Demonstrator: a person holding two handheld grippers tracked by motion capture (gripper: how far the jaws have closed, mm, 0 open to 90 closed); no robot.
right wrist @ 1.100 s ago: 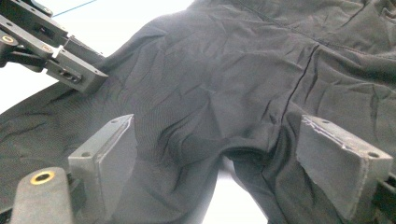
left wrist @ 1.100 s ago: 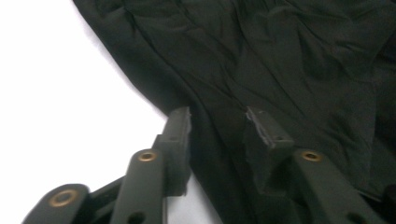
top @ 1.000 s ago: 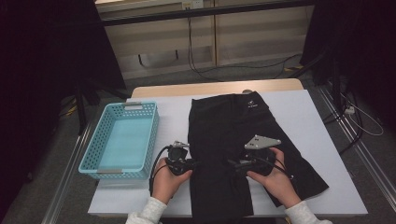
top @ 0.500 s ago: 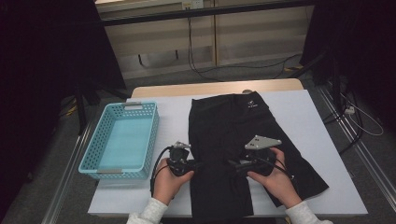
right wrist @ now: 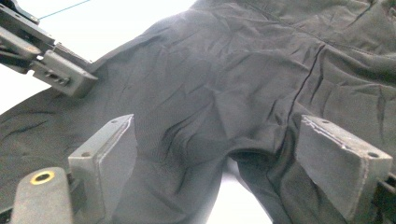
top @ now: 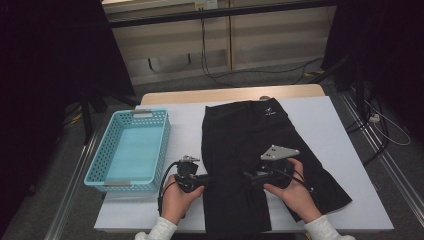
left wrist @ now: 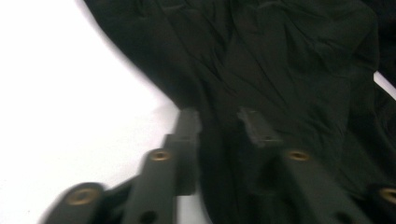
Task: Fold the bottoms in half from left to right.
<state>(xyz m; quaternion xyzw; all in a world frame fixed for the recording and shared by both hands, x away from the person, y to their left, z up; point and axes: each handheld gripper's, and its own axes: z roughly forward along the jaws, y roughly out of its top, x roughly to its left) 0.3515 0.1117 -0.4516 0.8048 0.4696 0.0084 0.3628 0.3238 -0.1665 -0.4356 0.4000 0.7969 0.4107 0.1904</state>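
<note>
We find the black shorts flat on the white desk; the left claw, jaws just closing, stands narrow at their edge; the right claw stands wide over the crotch seam; the high view adds a blue basket.

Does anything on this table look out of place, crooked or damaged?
Nothing looks damaged or spilled. The black shorts lie slightly askew, one leg flaring toward the table's right edge, the cloth wrinkled. The blue basket stands upright beside them.

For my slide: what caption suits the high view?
Two hand-held grippers work black shorts on a white table, beside a blue basket.
</note>
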